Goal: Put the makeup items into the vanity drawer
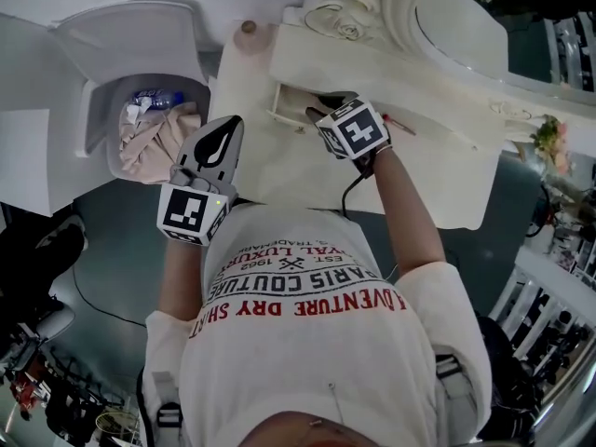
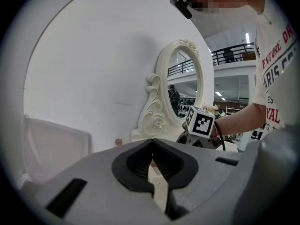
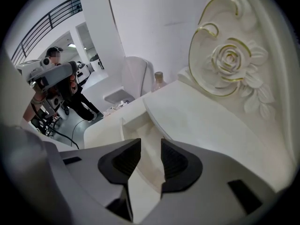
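The white vanity's small drawer (image 1: 285,101) stands pulled open at the table's back. My right gripper (image 1: 318,113) points steeply down over it. In the right gripper view its jaws (image 3: 151,146) stand open with nothing between them, and the pale drawer wall (image 3: 127,123) shows just beyond. I cannot see into the drawer. A thin red stick (image 1: 400,125) lies on the tabletop beside the right hand. My left gripper (image 1: 220,144) hovers over the table's left edge, away from the drawer. Its pads (image 2: 151,143) meet at the tips, holding nothing.
An oval mirror (image 1: 463,28) in a carved rose frame (image 3: 230,60) rises behind the drawer. A small brown-capped bottle (image 1: 248,28) stands at the table's back left corner. A white bin (image 1: 101,110) with cloth and a plastic bottle sits on the floor to the left.
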Demonstrator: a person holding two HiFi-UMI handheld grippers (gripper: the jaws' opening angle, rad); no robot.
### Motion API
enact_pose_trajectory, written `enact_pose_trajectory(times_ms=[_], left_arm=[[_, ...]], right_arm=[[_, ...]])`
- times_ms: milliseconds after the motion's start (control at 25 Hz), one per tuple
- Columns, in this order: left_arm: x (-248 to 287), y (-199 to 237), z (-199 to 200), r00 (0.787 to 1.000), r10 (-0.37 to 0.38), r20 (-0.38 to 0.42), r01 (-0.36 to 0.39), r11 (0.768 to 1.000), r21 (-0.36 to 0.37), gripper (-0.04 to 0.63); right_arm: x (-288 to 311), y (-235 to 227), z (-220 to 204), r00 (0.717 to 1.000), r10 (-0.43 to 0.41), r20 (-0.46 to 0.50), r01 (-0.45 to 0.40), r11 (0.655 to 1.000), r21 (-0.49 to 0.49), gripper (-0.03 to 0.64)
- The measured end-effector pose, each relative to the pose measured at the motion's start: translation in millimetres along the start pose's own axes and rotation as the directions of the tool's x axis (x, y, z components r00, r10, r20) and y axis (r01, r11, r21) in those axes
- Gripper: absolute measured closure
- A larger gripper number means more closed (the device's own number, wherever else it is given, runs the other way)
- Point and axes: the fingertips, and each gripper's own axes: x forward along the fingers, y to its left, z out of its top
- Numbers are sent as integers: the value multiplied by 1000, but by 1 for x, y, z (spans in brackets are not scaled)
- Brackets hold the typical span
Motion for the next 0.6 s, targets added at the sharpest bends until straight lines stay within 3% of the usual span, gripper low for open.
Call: enact_pose_trajectory(times_ms=[280,600], left_arm=[[40,-35,10,996,-86,-5,86,996,21,588],[94,-91,8,989,-144,-25,145,989,21,588]], right_arm=[[-39,-37,-38,999,-42,26,40,997,69,488],[-64,-92,-118,995,-93,-39,96,990,99,486]])
